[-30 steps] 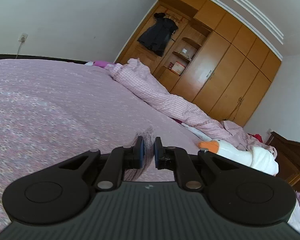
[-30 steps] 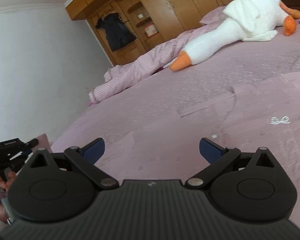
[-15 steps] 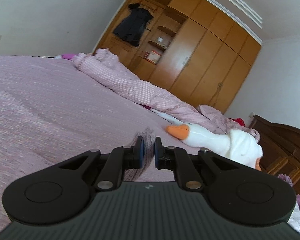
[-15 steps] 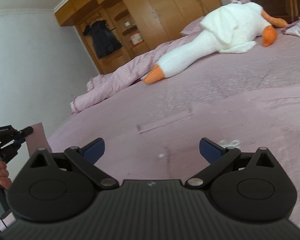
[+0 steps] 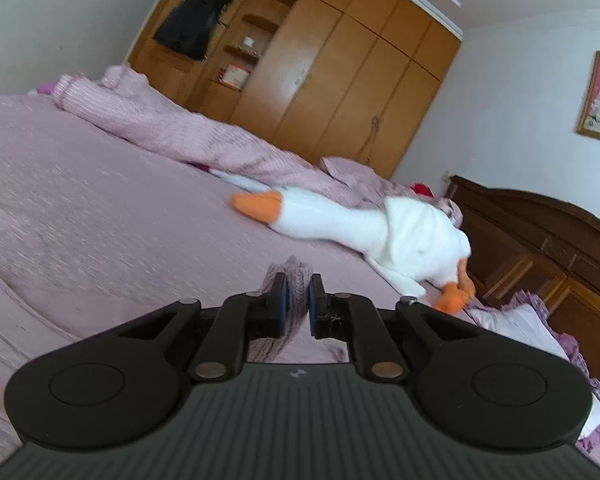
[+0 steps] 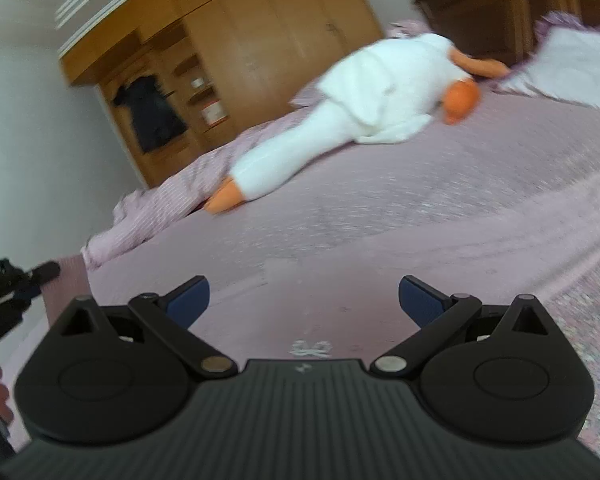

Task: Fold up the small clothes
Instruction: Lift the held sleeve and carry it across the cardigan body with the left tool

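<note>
Garment (image 5: pixel 296 280): small pink knit piece, pinched at one edge in L gripper, lifted off the bed; rest of it seems to lie near the R gripper, w/ a small white bow (image 6: pixel 311 348) showing on pink cloth just ahead of that gripper's body. Cloth and bedspread are close in colour, so the exact outline is hard to tell.
Bed (image 5: pixel 100 208): pink spread, fills near and left of both views; work surface.
Goose plush (image 5: pixel 364 224): white w/ orange beak and feet, lies far right on the bed, well apart from the garment; not in the way.
L gripper (image 5: pixel 297 300): fingers closed tight on the knit edge, cloth bunched between pads.
R gripper (image 6: pixel 304 300): fingers wide apart, nothing between them, low over the cloth.
Step, my read: carry the held edge across to make a fold. To do it well: keep L clamp firm, move low and flat so the cloth doesn't drag or twist; bring R down to pin or take the other corner, edges lined up before release.
Change vs earlier: both cams have swung right, so the goose and headboard (image 5: pixel 540 232) sit more central now. L grip same. R fingers just as wide. Bow now nearer the R gripper body.
</note>
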